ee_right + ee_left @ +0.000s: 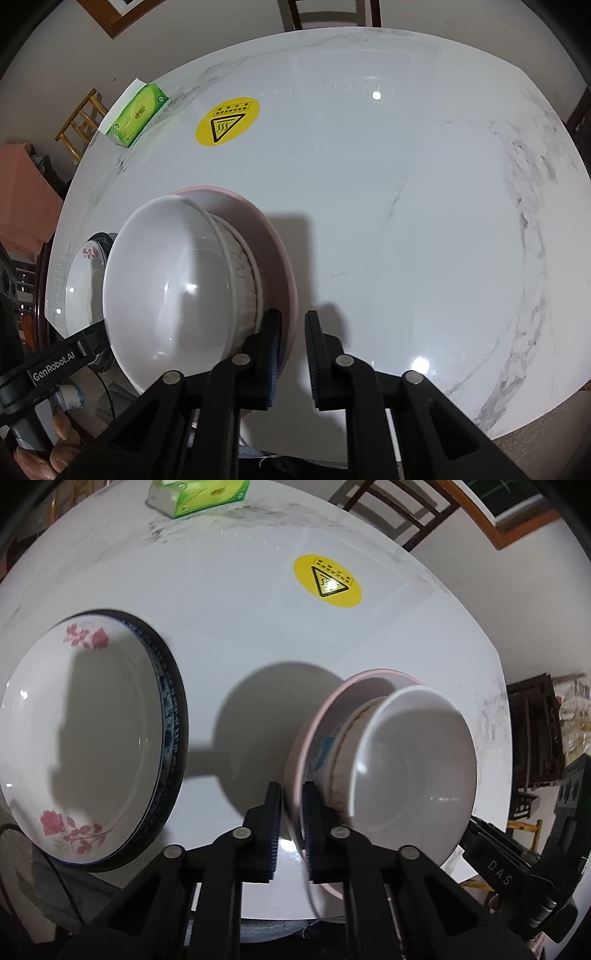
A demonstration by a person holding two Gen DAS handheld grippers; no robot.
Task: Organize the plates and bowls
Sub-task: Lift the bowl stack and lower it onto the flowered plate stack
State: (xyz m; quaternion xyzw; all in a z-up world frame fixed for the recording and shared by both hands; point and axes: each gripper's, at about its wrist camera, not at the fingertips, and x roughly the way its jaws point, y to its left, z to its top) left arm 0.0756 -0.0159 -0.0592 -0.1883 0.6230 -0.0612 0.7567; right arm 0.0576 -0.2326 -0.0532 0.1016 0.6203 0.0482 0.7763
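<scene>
A stack of bowls is held between both grippers above the white table (240, 602): a pink bowl (314, 723) at the bottom, a patterned bowl (336, 753) in it and a white bowl (417, 760) on top. My left gripper (291, 812) is shut on the pink bowl's near rim. In the right wrist view the same stack shows with the white bowl (170, 280) foremost and the pink bowl (277, 251) behind. My right gripper (293, 343) straddles the pink rim with a gap at its right finger. A rose-patterned plate (81, 731) lies on a blue-rimmed plate (173, 716) at the left.
A green tissue box (199, 494) sits at the table's far edge, also in the right wrist view (138, 114). A yellow warning sticker (327, 579) is on the tabletop. A chair (399, 509) stands behind the table. The table's front edge is close below the grippers.
</scene>
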